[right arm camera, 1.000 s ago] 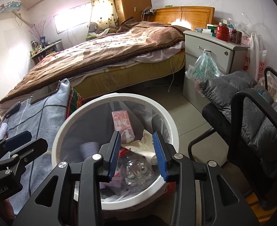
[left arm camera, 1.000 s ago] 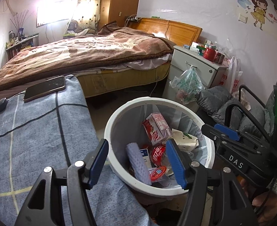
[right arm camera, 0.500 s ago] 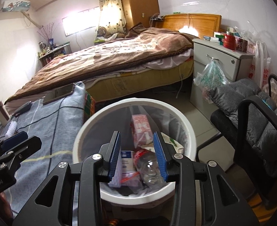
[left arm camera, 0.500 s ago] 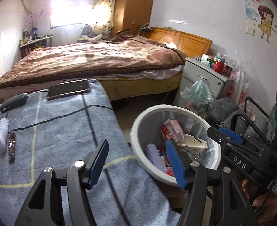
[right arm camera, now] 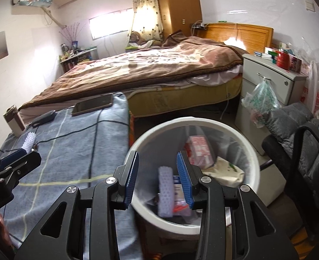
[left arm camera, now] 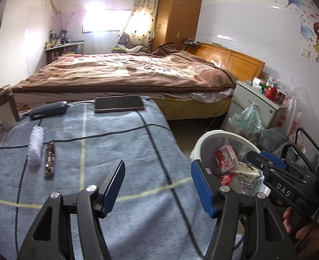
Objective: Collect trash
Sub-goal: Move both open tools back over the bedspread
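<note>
My left gripper [left arm camera: 157, 166] is open and empty above a blue-grey checked cloth [left arm camera: 116, 147] on a table. On the cloth to the far left lie a white foam net [left arm camera: 35, 146] and a brown snack wrapper [left arm camera: 49, 162]. A white trash bin [left arm camera: 224, 134] stands right of the table, holding a red-and-white carton [left arm camera: 225, 159] and other trash. My right gripper [right arm camera: 157, 158] hangs over the bin's near rim [right arm camera: 192, 120], jaws apart with nothing between them. Below it lie a pale foam sleeve [right arm camera: 166, 192] and the carton [right arm camera: 199, 149].
A phone [left arm camera: 119, 104], a dark case [left arm camera: 48, 110] and a cup [left arm camera: 5, 108] sit at the cloth's far edge, with a black cable [left arm camera: 157, 151] across it. A bed [left arm camera: 126, 75], a nightstand [right arm camera: 270, 75] and a grey padded chair [right arm camera: 300, 134] surround the bin.
My left gripper has swung left from above the bin to above the cloth, bringing the foam net and wrapper into view. My right gripper has drifted left too; the bin sits further right.
</note>
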The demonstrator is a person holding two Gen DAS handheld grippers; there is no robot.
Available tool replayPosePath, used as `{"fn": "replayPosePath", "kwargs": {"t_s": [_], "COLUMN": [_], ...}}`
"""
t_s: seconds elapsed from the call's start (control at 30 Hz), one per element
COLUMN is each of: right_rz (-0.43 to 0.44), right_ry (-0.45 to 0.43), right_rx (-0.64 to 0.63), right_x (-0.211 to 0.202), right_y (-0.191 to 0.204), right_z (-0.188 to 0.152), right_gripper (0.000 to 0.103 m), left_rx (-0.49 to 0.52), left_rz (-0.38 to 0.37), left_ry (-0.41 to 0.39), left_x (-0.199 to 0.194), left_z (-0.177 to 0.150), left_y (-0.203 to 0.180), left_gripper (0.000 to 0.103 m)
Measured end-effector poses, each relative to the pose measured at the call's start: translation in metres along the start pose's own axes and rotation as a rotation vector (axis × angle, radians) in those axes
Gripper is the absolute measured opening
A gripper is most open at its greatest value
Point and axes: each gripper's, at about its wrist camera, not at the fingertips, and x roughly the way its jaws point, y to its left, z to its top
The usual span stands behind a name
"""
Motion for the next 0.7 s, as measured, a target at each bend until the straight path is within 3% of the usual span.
{"fn": "replayPosePath", "kwargs": {"t_s": [0.2,0.27,0.7], "right_rz": [0.031,0.048,0.158], "right_ry": [0.004,0.010,0.035], "right_rx": [-0.040,-0.053,-0.148], "right_x": [0.003,0.006,0.020], "right_y": [0.028,0.039,0.111], "right_z": [-0.001,-0.001,-0.006], "right_gripper": [0.041,0.047,0.047], "left_rx": [-0.039,-0.054,-0.138], "left_rz": [0.045,0.063,0.201], "left_ry": [-0.011,-0.015,-0.023], "left_x": [-0.011,-0.015,-0.039], "left_z": [-0.002,-0.002,-0.013], "left_y": [0.034,0.048,0.134], "left_gripper": [0.065,0.065,0.066]}}
